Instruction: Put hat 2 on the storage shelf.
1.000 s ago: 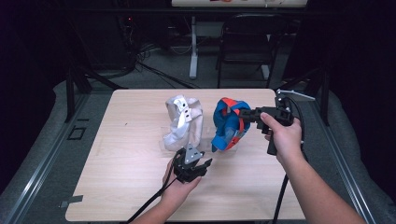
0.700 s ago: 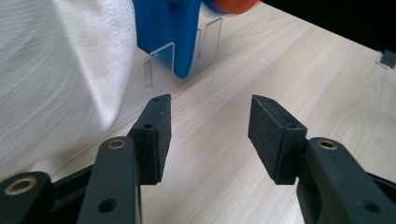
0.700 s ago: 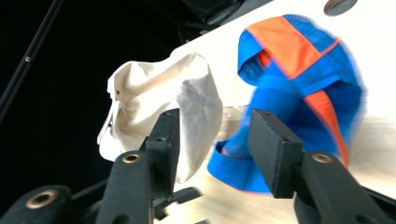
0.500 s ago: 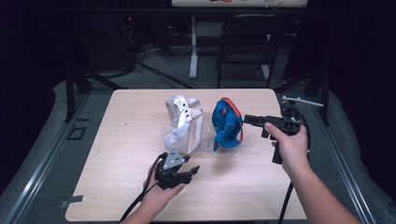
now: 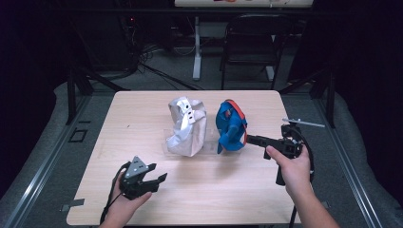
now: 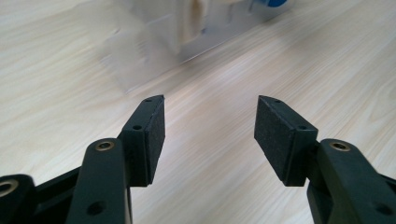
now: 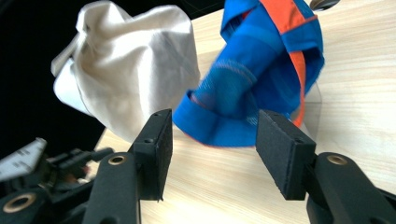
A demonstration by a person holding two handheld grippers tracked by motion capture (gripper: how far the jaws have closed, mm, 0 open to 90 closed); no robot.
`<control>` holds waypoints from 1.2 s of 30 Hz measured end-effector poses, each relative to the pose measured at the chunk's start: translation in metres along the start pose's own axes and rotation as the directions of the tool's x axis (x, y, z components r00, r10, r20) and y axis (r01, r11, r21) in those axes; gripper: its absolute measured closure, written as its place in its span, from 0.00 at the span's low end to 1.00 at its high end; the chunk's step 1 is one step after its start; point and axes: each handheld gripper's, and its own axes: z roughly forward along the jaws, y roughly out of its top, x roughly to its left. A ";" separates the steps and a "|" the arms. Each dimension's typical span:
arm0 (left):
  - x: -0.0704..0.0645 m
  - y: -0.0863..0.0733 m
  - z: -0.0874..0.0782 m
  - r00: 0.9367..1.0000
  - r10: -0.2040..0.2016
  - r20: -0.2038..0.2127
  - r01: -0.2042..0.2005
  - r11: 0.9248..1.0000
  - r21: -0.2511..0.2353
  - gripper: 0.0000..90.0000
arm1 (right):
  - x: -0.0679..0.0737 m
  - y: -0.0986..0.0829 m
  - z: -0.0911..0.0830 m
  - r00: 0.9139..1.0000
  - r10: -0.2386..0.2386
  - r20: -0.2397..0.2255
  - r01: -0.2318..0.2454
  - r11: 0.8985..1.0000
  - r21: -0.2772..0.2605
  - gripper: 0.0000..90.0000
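Observation:
A crumpled white cloth item point(image 5: 185, 126) and a blue one with orange trim point(image 5: 231, 126) stand side by side mid-table on a clear plastic sheet point(image 5: 209, 147). My left gripper point(image 5: 159, 172) is held low near the front left of the table, open, jaws pointing toward the white item. In the left gripper view it point(image 6: 210, 126) is open over bare wood. My right gripper point(image 5: 248, 138) is open just right of the blue item. In the right gripper view it point(image 7: 212, 119) frames the blue cloth point(image 7: 261, 60), with the white cloth point(image 7: 135, 70) to the left.
The wooden table point(image 5: 142, 118) has bare room at left and front. A black chair point(image 5: 252, 42) and a stand with cables point(image 5: 197, 47) are beyond the far edge. Dark floor and rails flank both sides.
My left gripper has drawn back from the white cloth toward the front left. My right gripper has come away from the blue cloth and dropped nearer to the person.

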 end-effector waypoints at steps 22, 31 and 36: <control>0.039 -0.046 -0.001 0.993 -0.117 -0.033 0.117 0.993 0.004 0.49 | -0.034 -0.113 0.041 0.981 -0.123 0.152 0.121 0.992 0.022 0.50; 0.037 -0.047 0.004 0.996 -0.076 -0.056 0.077 0.997 0.017 0.49 | -0.046 -0.128 0.041 0.976 -0.131 0.172 0.140 0.989 -0.043 0.50; 0.035 -0.047 0.004 0.996 -0.056 -0.067 0.058 0.998 0.019 0.49 | -0.048 -0.131 0.047 0.973 -0.133 0.186 0.143 0.989 -0.040 0.50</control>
